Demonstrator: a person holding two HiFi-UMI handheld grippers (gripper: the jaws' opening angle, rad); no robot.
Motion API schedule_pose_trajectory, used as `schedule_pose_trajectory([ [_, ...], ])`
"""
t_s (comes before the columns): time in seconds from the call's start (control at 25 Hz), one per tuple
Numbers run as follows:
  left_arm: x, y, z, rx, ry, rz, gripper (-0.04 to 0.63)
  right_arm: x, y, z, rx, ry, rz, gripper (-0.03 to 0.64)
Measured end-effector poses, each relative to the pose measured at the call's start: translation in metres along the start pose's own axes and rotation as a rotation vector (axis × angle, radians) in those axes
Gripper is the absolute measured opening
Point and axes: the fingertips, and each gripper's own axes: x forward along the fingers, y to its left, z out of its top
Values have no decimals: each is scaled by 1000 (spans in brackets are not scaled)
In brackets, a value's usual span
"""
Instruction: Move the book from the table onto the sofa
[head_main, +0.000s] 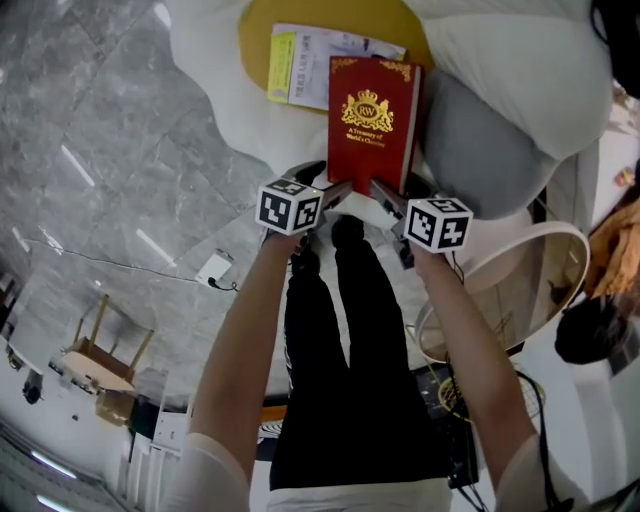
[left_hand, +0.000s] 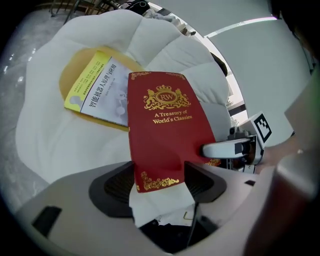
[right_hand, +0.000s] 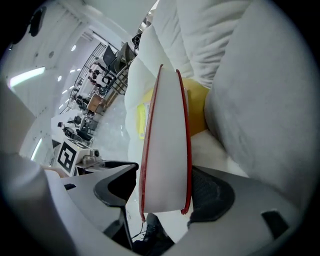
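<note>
Yellow-and-white paperback (head_main: 300, 65) lies far left on a round yellow cushion (head_main: 255, 35) of the white padded sofa (head_main: 210, 60). Left gripper (left_hand: 159, 172): jaws closed against the near left corner of the red hardcover book (head_main: 372, 120). The book is cover up over the sofa seat, its far left edge overlapping the paperback; contact with the seat not discernible. Right gripper (right_hand: 165, 180): jaws clamped across the book's thickness at its near edge, page block between the pads. Grey cushion (head_main: 475, 150) just right of the book. Round white table (head_main: 560, 240) near right.
</note>
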Motion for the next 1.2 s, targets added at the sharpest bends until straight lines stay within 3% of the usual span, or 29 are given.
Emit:
schedule_pose_trajectory([
  [0.44, -37, -15, -16, 32, 6, -48, 298, -30, 11, 5, 4, -82, -54, 322],
  [0.76, -92, -70, -22, 75, -50, -77, 241, -75, 60, 5, -21, -143, -19, 315],
  [0.92, -132, -104, -22, 114, -83, -87, 199, -110, 96, 8, -57, -185, -8, 183],
  [1.2, -213, -163, -9, 174, -167, -100, 144, -182, 160, 17, -130, -259, 15, 97],
])
